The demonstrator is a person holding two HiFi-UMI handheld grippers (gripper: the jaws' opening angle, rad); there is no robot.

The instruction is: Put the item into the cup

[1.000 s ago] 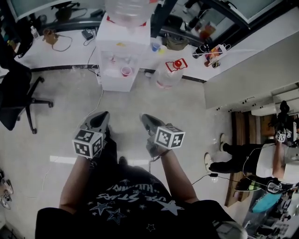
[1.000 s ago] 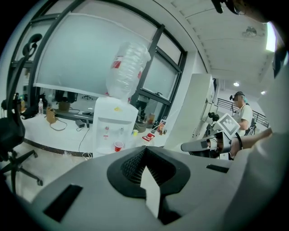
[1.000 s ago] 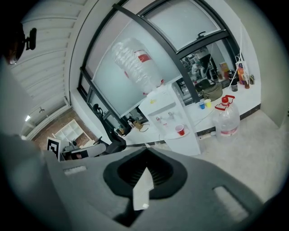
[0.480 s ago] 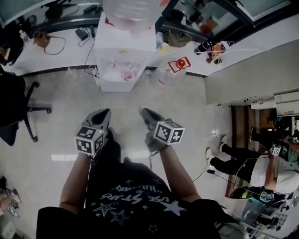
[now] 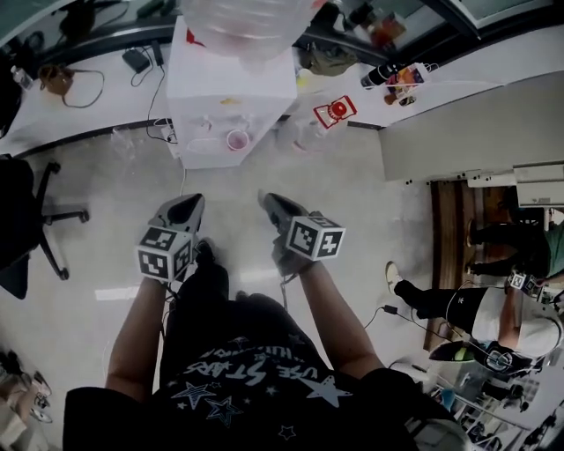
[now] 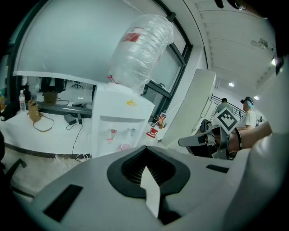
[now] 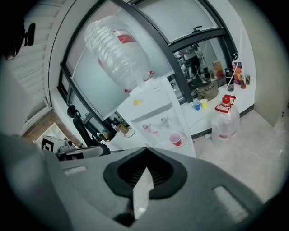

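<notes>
**Left gripper**: jaws pressed together, tips meeting. Nothing is pinched; the gripper view shows only its own pale inner edge in the dark ribbed hollow.

**Right gripper**: likewise closed on nothing. The pair is held side by side, pointing forward over the floor.

**Cup**: pink, upright on the drip tray of the water dispenser, under its taps. It is ahead of both grippers and well apart from them.

**Bottle**: inverted on top of the dispenser.

**Jug**: red-capped, on the floor beside the dispenser.

**Step, as judged:** approach, with no pick-up made yet. The next move calls for locating the item and spreading one pair of jaws round it. It then has to be carried to the cup's mouth, which looks tight to reach under the taps.

**Not made out:** the item itself — no view shows a clear candidate. A small blue cup stands on the ledge behind the jug, its role unknown. The pink cup's inside cannot be seen, and the bottle's upper end is cut off in the head view.
</notes>
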